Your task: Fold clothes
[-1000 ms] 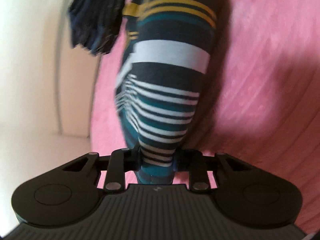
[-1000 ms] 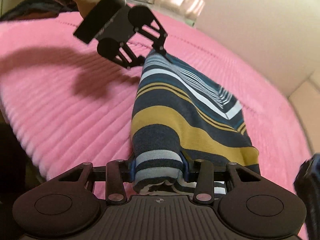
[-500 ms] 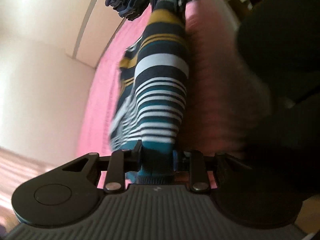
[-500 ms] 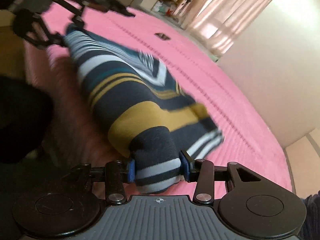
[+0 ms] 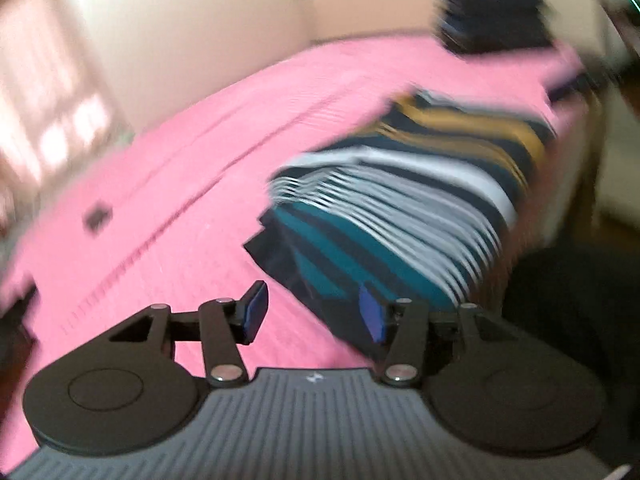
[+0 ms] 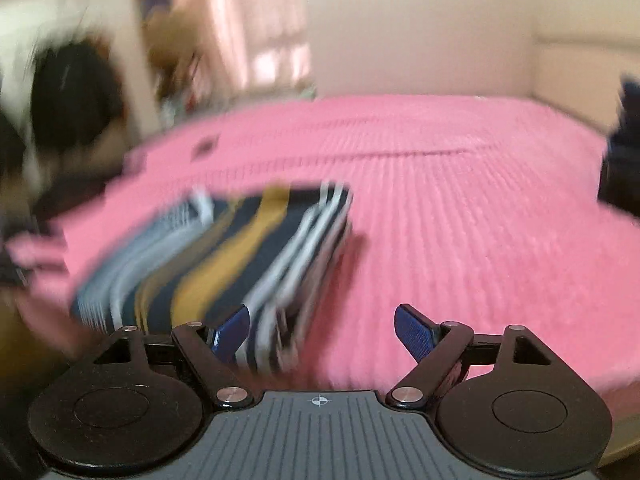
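- Striped garment lies folded on the pink bedspread, near the edge of the bed closest to both cameras.
- Bands of teal, navy, white and mustard run across the bundle. In the left wrist view the teal end sits nearest the camera and the mustard end farthest.
- Long axis in that view runs from lower left, by the claw, up toward the upper right, pointing at a dark folded pile at the far side of the bed.
- Right wrist view: the same bundle shows stacked layers at its right edge; long axis slants from lower left up to the right.
- Left gripper: jaws spread apart, nothing between the blue pads. The right pad overlaps the near teal corner of the cloth; contact cannot be judged.
- Right gripper: jaws wide apart, holding nothing. Its left pad sits against the near end of the bundle; bare bedspread shows in the gap.
- Both frames are motion-blurred; fine fold lines are unreadable.
- Small dark tag sits on the far part of the bedspread, well apart from the garment.
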`<state>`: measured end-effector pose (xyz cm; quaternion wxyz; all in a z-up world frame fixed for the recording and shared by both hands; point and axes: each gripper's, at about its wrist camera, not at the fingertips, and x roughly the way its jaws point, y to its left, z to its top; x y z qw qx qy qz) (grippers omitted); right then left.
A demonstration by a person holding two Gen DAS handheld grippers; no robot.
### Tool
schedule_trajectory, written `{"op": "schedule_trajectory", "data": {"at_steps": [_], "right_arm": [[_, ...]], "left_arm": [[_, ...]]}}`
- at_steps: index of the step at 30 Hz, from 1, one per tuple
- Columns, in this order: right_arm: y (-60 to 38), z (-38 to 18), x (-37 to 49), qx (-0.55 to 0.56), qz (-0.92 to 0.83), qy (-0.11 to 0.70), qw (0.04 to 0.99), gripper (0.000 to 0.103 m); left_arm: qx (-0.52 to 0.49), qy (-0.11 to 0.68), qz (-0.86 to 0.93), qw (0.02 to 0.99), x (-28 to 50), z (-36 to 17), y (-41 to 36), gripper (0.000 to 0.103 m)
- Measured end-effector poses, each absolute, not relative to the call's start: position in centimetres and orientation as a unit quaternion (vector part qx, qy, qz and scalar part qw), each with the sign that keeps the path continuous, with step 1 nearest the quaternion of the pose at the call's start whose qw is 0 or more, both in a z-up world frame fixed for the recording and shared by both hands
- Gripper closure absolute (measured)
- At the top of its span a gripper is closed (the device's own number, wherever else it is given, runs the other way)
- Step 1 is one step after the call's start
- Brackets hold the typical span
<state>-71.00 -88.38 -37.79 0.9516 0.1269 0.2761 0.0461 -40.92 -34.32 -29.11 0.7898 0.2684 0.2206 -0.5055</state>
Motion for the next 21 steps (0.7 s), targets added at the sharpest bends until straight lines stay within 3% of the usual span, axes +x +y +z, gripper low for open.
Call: {"op": "schedule_trajectory", "data": {"at_steps": [4, 11, 16, 17, 21], "right_arm": [[-89.4, -35.8, -67.2, 0.184, 0.063, 0.260, 0.946, 0.021], [-90.9, -36.4, -57.5, 0.177, 0.074, 0.294, 0.937, 0.021], [-89.3, -36.6, -54.2, 0.106, 0.098, 0.281, 0.949, 0.021], [-88.2, -36.5, -53.7, 0.073, 0.132, 0.285, 0.947, 0.021], [-85.0, -36.8, -50.7, -0.029, 0.226, 0.331, 0.916, 0.021]], "left_arm": [[0.166, 0.291, -0.516, 0.789, -36.5, -29.6, -38.8, 0.051], [0.114, 0.358, -0.512, 0.772, -30.7, -32.5, -45.1, 0.049], [0.063, 0.398, -0.521, 0.752, -27.2, -33.8, -46.4, 0.051], [0.057, 0.402, -0.528, 0.746, -26.9, -34.0, -46.4, 0.053], [0.064, 0.386, -0.560, 0.730, -26.9, -33.8, -46.3, 0.088]]}}
